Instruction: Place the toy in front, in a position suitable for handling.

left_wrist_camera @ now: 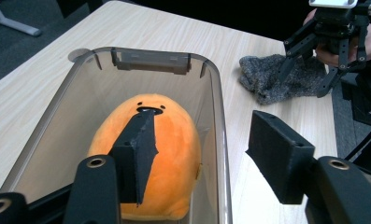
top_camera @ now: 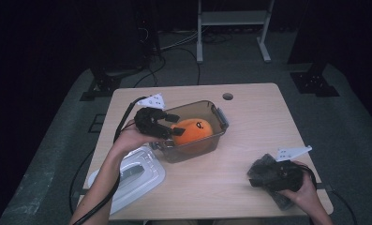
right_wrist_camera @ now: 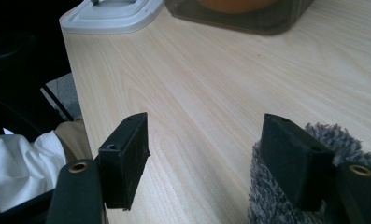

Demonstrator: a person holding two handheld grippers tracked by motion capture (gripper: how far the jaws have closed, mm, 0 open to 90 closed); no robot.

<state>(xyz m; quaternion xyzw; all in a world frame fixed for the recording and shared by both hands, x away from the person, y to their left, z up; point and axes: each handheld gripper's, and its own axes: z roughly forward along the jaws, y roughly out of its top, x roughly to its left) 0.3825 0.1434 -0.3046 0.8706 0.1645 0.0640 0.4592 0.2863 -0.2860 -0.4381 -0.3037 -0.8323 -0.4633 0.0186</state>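
An orange plush toy lies inside a clear, smoke-tinted plastic container near the table's middle. My left gripper stands open at the container's near end. One jaw hangs inside over the plush and the other outside, so the side wall runs between them; neither pad presses on anything. At the front right, my right gripper rests open and low on the table. A grey fuzzy cloth lies against its right jaw, not between the pads.
The container's pale lid lies at the table's front left corner. A round cable hole sits near the far edge. Bare wood stretches between the container and the right hand.
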